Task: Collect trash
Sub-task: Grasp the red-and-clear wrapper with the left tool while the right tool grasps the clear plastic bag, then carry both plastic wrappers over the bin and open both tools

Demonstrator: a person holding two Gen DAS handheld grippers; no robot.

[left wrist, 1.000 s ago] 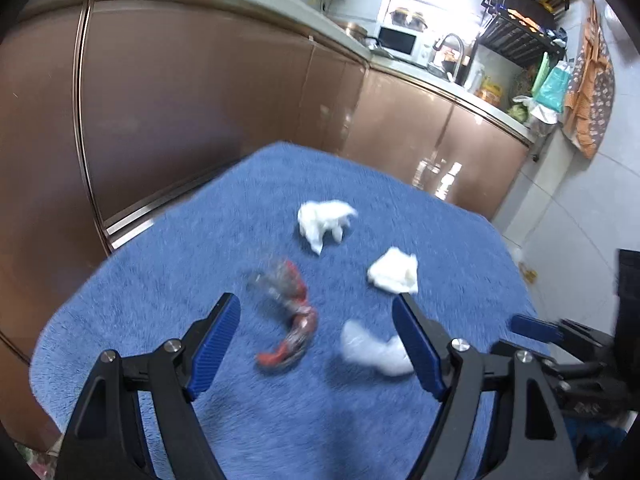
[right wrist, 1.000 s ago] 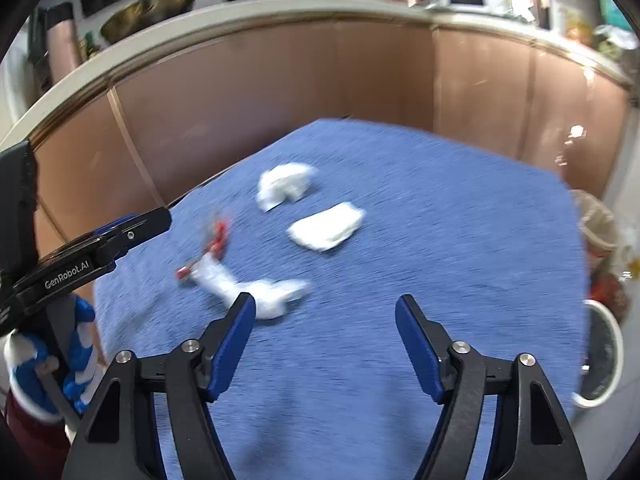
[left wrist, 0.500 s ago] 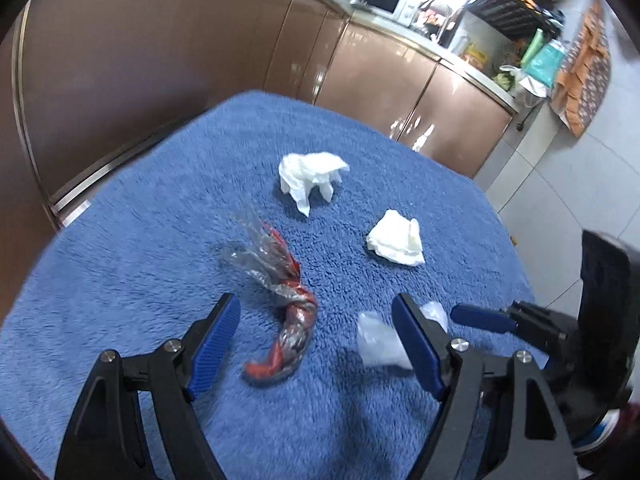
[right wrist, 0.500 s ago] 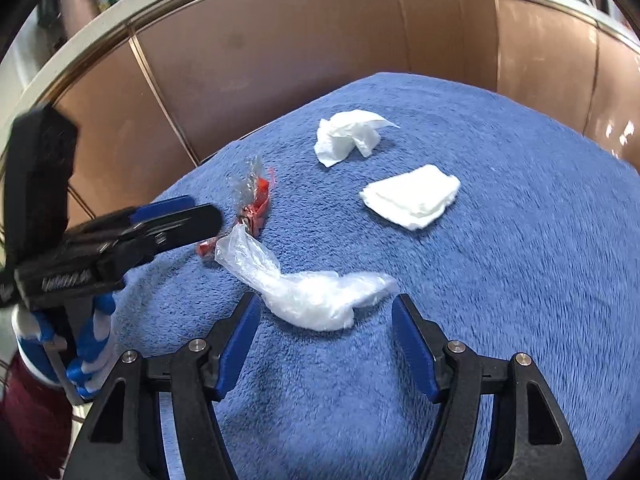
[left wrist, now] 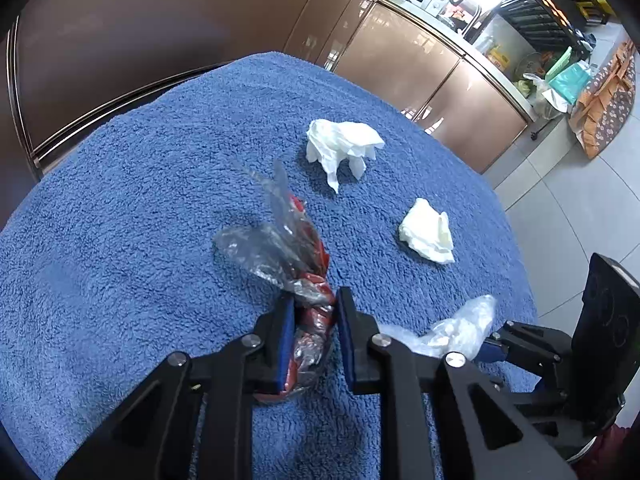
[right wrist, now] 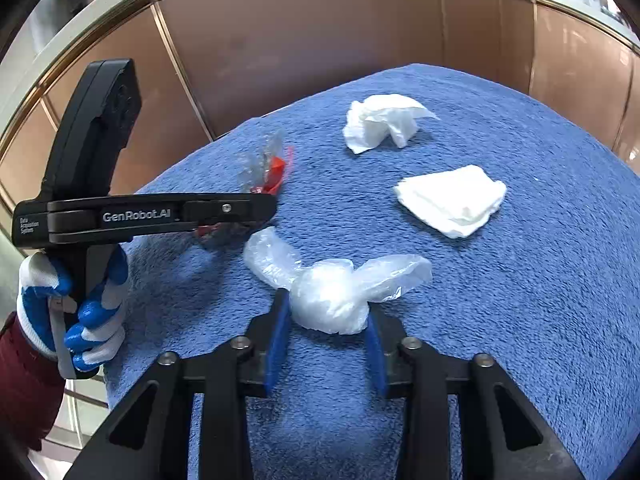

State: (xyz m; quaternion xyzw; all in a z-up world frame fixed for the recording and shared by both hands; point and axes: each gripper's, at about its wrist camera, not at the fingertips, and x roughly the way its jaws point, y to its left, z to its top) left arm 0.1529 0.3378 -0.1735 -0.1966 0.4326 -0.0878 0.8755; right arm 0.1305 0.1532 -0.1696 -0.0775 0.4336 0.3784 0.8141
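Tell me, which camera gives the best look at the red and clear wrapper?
The left wrist view. There the wrapper fills the middle, pinched by the left gripper on the blue towel. In the right wrist view that gripper's arm hides most of it, leaving only a red and clear tip.

The left hand-held gripper [left wrist: 313,308] has its two blue pads pressed against a twisted red and clear plastic wrapper [left wrist: 298,264], which lies on the blue towel [left wrist: 120,220] covering the worktop. The wrapper's clear end fans out beyond the fingertips. Farther off on the towel sit a crumpled white tissue [left wrist: 342,146] and, to the right of it and well apart, a folded white napkin [left wrist: 428,232]. At the lower right, the right hand-held gripper [left wrist: 486,350] touches a clear plastic bag [left wrist: 460,326]; how its jaws stand is hidden. Brown cabinet doors [left wrist: 400,64] run behind the worktop.
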